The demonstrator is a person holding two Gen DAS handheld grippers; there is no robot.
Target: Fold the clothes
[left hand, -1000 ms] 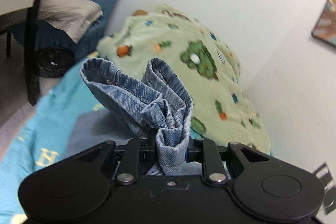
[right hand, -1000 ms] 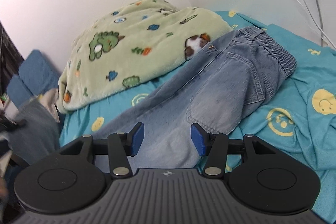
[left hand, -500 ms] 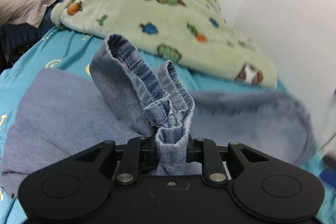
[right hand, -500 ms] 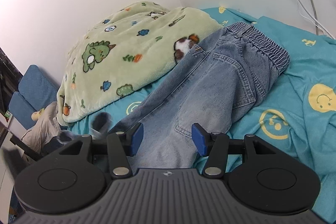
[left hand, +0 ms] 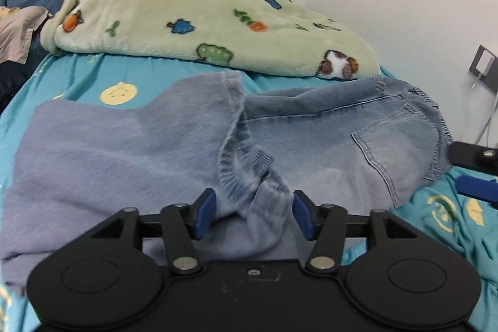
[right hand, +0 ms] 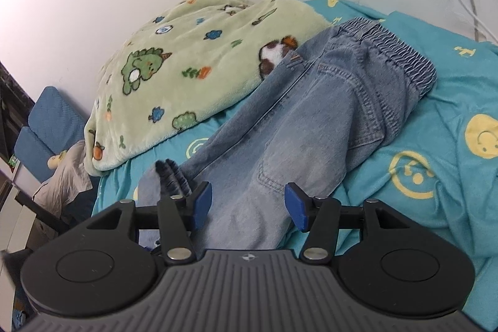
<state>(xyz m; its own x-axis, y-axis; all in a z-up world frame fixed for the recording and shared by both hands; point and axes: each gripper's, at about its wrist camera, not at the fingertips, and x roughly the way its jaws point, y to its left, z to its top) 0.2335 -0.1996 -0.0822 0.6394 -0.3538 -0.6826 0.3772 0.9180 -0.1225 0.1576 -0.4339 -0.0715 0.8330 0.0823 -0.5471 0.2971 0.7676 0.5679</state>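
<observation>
Lying lengthwise across the bed, the jeans (right hand: 311, 114) point waistband away; left gripper (left hand: 252, 213) and right gripper (right hand: 247, 204) gape.

jeans' (left hand: 311, 145) near end behind gripper body

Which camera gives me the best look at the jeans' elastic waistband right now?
The right wrist view: the gathered elastic waistband lies in full view, unobstructed, at the far end of the jeans. The left wrist view catches only its bunched edge at the right, seen edge-on.

Both tongs, left (left hand: 253, 214) and right (right hand: 248, 205), point forward and downward with their blue-padded fingers spread wide apart.
</observation>
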